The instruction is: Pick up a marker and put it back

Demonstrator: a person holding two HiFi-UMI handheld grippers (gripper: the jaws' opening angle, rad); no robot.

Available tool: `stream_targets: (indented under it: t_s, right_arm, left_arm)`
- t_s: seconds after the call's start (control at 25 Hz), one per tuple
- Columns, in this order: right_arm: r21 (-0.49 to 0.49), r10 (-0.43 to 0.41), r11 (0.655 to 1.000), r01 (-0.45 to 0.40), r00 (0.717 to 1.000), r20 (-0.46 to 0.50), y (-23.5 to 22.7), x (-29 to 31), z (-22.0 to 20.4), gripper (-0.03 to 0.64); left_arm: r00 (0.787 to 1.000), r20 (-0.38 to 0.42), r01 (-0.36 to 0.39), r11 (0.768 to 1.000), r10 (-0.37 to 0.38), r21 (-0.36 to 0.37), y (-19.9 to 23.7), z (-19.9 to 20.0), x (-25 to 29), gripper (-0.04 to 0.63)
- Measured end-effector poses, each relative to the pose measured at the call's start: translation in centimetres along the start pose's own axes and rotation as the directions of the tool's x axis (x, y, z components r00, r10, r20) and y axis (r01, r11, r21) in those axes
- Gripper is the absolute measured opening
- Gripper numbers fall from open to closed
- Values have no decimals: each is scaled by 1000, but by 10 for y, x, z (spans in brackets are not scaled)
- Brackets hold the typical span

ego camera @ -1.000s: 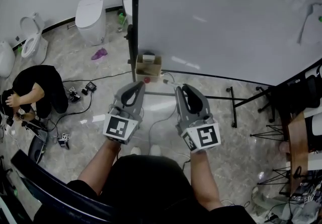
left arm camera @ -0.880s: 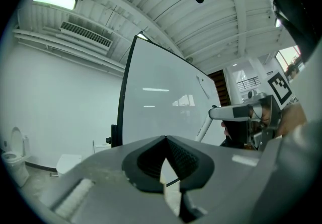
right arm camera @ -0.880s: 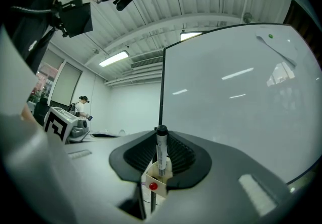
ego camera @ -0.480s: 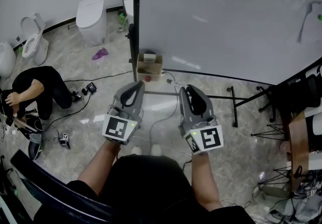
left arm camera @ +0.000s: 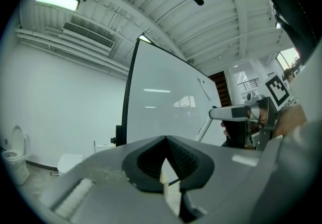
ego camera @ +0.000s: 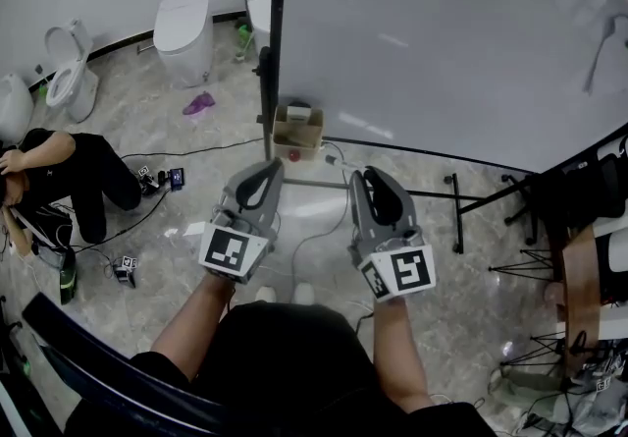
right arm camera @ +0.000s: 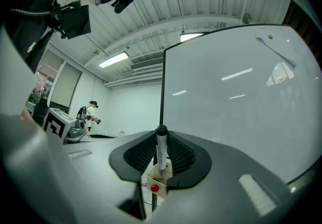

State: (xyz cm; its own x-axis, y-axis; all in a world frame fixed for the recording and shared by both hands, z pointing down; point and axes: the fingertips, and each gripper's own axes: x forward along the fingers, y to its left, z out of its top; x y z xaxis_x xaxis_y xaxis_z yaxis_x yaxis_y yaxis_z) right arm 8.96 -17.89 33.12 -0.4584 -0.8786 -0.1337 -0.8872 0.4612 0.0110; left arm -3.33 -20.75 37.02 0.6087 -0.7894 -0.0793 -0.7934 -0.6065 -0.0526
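Note:
Both grippers are held level in front of a large whiteboard (ego camera: 442, 32). My right gripper (ego camera: 368, 176) is shut on a white marker (right arm camera: 161, 151) with a black cap, which stands upright between the jaws in the right gripper view (right arm camera: 161, 140). Beyond the marker, a small cardboard box (ego camera: 294, 134) with a red dot hangs at the board's lower left corner; it also shows under the marker (right arm camera: 156, 181). My left gripper (ego camera: 263, 170) is beside it, jaws closed together with nothing between them (left arm camera: 165, 141).
Two toilets (ego camera: 183, 21) (ego camera: 69, 81) stand by the far wall, with a purple rag (ego camera: 199, 104) on the floor. A person (ego camera: 74, 178) crouches at left among cables and small devices. The board's stand legs (ego camera: 456, 214) and dark furniture (ego camera: 579, 190) are at right.
The crouching person has shifted toward the left edge of the picture. Both grippers keep about the same place, and the marker stays in the right jaws.

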Motion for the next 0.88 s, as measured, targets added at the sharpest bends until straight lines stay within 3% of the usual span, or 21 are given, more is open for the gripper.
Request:
stream_targets:
  t_s: [0.88]
  right_arm:
    - [7,46,999,-46,999,-27,-11,43,-21,74]
  left_arm:
    - [998,-13,-60,998,60,12,31,-6,12,3]
